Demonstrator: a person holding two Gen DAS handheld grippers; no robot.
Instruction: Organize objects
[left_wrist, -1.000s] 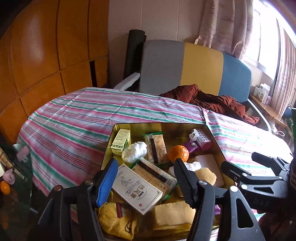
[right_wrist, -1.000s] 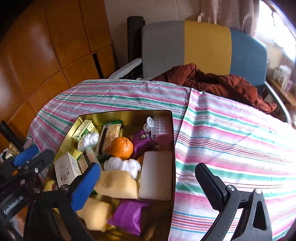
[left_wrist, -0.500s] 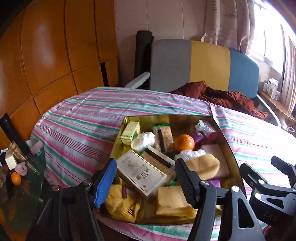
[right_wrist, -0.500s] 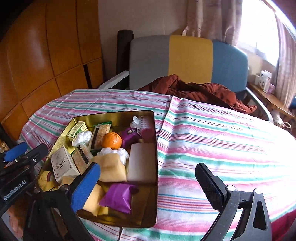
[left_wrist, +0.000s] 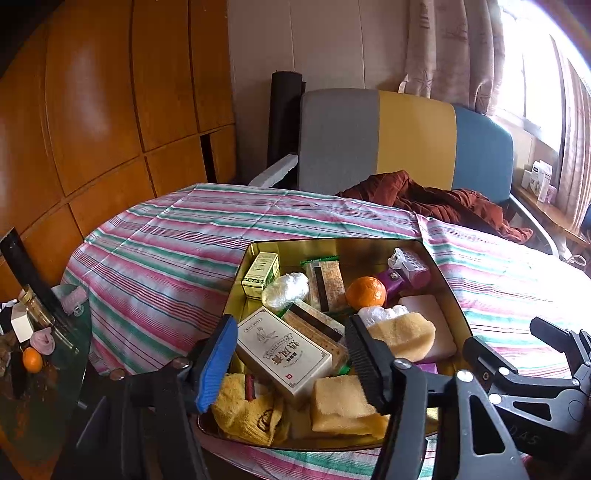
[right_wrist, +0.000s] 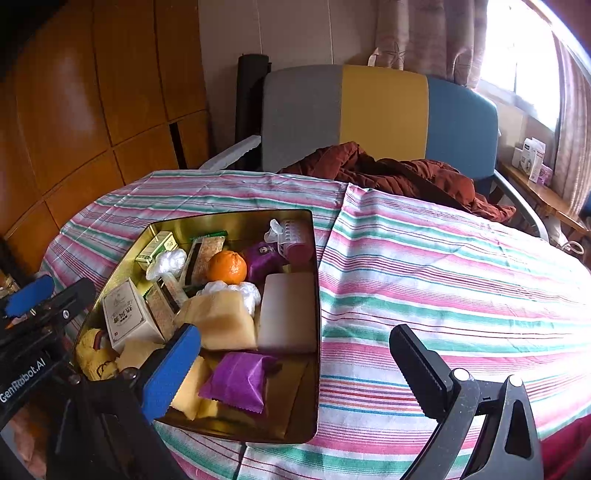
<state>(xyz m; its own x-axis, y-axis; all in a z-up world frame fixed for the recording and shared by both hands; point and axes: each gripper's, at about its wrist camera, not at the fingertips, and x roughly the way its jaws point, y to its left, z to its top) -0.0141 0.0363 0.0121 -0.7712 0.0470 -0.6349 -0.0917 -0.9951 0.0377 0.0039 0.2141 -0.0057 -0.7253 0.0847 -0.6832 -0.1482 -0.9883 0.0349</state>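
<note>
Gold tin (left_wrist: 448, 295) on striped cloth (right_wrist: 443, 277). Left gripper (left_wrist: 288, 363) above tin's near end, jaws closing, nothing gripped. Right gripper (right_wrist: 295, 369) beside tin, jaws apart, empty.

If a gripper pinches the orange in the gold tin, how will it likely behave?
The orange is round, so it may roll once freed from neighbouring packets. Its skin looks smooth and probably yields slightly; a firm pinch could bruise it. Likely heavier than the sponges nearby.

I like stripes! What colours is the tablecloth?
The tablecloth has pink, green and white stripes, clearest in the right wrist view.
</note>
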